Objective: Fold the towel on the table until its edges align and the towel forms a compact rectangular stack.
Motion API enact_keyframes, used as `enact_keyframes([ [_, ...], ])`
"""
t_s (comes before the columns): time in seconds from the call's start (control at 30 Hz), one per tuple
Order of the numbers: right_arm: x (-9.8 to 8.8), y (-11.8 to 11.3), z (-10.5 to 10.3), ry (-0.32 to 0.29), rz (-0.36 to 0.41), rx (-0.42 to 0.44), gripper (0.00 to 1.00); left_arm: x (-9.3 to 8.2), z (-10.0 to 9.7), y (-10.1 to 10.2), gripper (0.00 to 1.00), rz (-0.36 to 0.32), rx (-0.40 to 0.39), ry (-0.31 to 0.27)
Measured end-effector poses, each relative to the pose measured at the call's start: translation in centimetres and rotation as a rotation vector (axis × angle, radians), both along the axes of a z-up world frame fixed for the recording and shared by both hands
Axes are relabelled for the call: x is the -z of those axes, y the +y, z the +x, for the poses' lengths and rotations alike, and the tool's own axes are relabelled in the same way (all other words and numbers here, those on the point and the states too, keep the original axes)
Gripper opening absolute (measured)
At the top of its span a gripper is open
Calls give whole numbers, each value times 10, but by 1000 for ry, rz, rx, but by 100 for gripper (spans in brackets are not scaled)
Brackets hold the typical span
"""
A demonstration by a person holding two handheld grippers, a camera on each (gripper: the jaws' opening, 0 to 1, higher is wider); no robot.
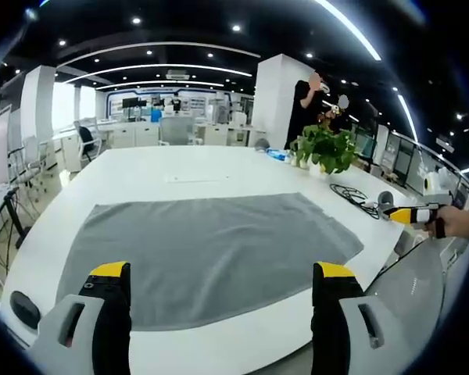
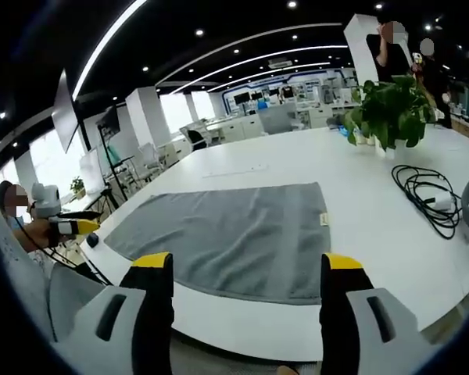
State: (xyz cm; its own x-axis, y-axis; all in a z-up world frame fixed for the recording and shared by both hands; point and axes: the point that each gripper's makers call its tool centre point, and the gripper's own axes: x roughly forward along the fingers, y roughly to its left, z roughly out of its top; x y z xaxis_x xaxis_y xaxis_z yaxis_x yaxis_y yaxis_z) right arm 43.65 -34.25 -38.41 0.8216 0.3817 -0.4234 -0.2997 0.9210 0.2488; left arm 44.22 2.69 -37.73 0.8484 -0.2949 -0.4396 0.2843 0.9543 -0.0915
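Note:
A grey towel (image 1: 211, 250) lies spread flat in a single layer on the white table (image 1: 180, 168). In the left gripper view my left gripper (image 1: 221, 272) hovers over the towel's near edge, jaws wide apart and holding nothing. My right gripper (image 1: 417, 214) shows past the towel's right corner, held in a hand. In the right gripper view the towel (image 2: 234, 234) lies ahead with a small tag (image 2: 324, 219) on its right edge. My right gripper (image 2: 248, 266) is open above the table's near edge (image 2: 297, 328). The left gripper (image 2: 74, 227) sits off the towel's left end.
A potted green plant (image 1: 328, 148) (image 2: 387, 109) stands at the table's far side, with a coiled black cable (image 2: 426, 195) (image 1: 352, 195) beside the towel. A blue bottle (image 1: 275, 154) lies near the plant. A person (image 1: 305, 101) stands behind it. Desks and chairs (image 1: 86, 141) fill the room.

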Motion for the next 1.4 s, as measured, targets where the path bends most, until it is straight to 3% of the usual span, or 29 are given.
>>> enact_keyframes([
  [0.43,1,1,3,5,-1,-3,75,4,2,-4,100,6,17,12],
  [0.8,-1,-3,7,-2,-8,-5,75,0,6,-22,100,5,62,12],
  [1.03,-4,-8,12,-12,-21,-10,75,-1,11,-39,100,13,123,7],
  [1.23,-7,-13,21,-20,-46,-30,75,5,13,-61,99,79,239,23],
  [1.4,-18,-16,29,-42,-77,-57,75,1,15,-77,99,74,293,18],
])
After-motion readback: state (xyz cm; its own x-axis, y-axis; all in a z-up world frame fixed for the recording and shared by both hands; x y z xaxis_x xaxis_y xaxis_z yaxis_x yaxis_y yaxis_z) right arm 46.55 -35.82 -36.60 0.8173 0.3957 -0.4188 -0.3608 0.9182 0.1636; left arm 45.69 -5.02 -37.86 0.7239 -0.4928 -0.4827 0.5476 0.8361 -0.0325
